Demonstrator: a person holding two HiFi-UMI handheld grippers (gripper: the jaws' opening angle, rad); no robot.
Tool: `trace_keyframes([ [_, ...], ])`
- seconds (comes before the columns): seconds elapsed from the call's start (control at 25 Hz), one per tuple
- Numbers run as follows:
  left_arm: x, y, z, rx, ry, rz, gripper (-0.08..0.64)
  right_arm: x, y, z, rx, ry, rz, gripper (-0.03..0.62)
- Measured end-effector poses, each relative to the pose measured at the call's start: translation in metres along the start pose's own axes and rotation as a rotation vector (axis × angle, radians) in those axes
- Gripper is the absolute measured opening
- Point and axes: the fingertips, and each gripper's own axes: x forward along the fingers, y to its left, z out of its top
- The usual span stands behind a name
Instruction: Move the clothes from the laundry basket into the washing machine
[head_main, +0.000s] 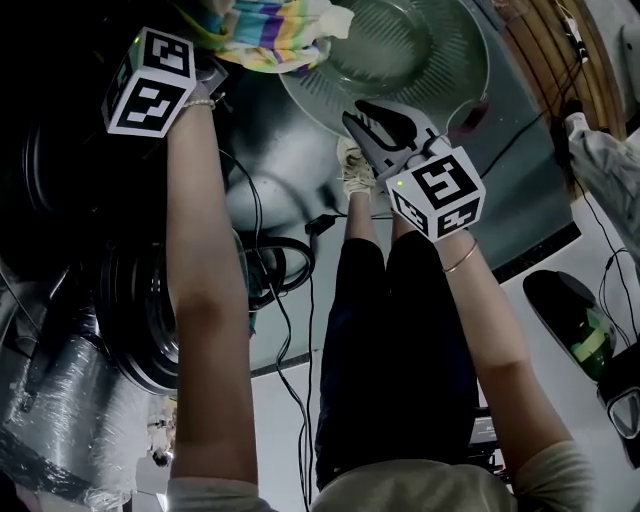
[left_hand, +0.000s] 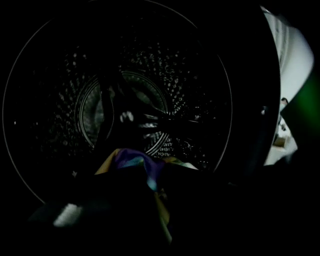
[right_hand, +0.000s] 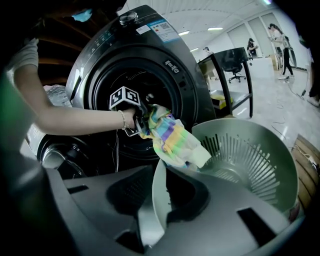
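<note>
One striped garment (right_hand: 172, 140) — left gripper (right_hand: 141, 123) clamps it; one basket (right_hand: 265, 170).

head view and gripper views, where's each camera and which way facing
Head view: on the head, facing down; forearms, legs, left gripper, right gripper, laundry basket.
Left gripper view: on it, facing into the drum; striped garment in its jaws.
Right gripper view: astride the basket rim, facing the washing machine; left forearm shows.
All share the garment.
</note>
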Motion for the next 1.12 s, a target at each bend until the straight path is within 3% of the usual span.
trace_keyframes([
  [0.08, -0.006, -0.001, -0.006, -0.076, 0.012, -0.018, 0.065, -0.001, 0.003, 0.001, 0.002, -0.006, 0.003, 0.092],
  [0.24, -0.030, 0.010, -0.007, -0.148, 0.007, 0.017, 0.242, -0.004, 0.008, 0.002, 0.022, -0.019, 0.007, 0.091],
  [0.28, -0.038, 0.013, -0.008, -0.152, 0.015, 0.026, 0.253, -0.005, 0.010, 0.001, 0.022, -0.018, 0.009, 0.089],
  [0.44, -0.077, 0.010, -0.030, -0.168, 0.077, 0.028, 0.261, -0.005, 0.015, -0.003, 0.024, -0.010, 0.018, 0.089],
  [0.72, -0.122, -0.054, -0.118, -0.197, 0.282, -0.096, 0.327, -0.002, 0.022, -0.004, -0.030, 0.018, 0.040, 0.089],
  [1.0, -0.102, -0.103, -0.182, -0.191, 0.488, -0.212, 0.330, -0.005, 0.013, -0.008, -0.015, 0.022, 0.031, 0.089],
  [1.12, -0.090, -0.107, -0.194, -0.144, 0.531, -0.192, 0.310, -0.007, 0.010, -0.013, -0.010, 0.033, 0.029, 0.089],
])
